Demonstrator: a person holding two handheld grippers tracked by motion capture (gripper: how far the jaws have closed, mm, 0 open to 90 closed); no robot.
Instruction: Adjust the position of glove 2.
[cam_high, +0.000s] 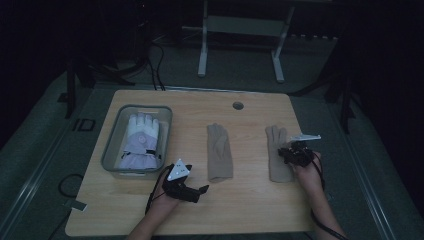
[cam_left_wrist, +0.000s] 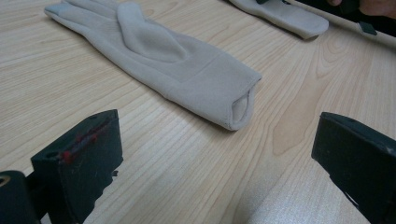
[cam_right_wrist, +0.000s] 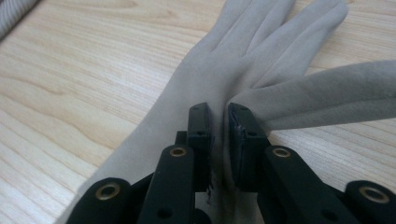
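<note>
My right claw (cam_right_wrist: 218, 140) pinches a fold of the right-hand beige glove (cam_high: 278, 155) near the right edge of the desk (cam_high: 250, 210), its jaws drawn narrow with fabric bunched between them at the palm, just below where the thumb branches off. My left claw (cam_high: 186, 189) hovers with its jaws wide and nothing between them, close to the front edge, pointed toward the cuff of the other beige glove (cam_high: 220, 152), which lies flat mid-desk, fingers toward the far edge. The step in hand looks like the pick-up of the right glove; I judge the next move calls for a clean lift, since the thin knit may slip or trail, and then a carry across the desk toward the clear bin (cam_high: 111, 150) at the left edge, where a white and lilac padded glove (cam_high: 141, 140) already lies. The held glove is soft, plain, seamless-looking fleece, limp and wrinkling around the pads.
</note>
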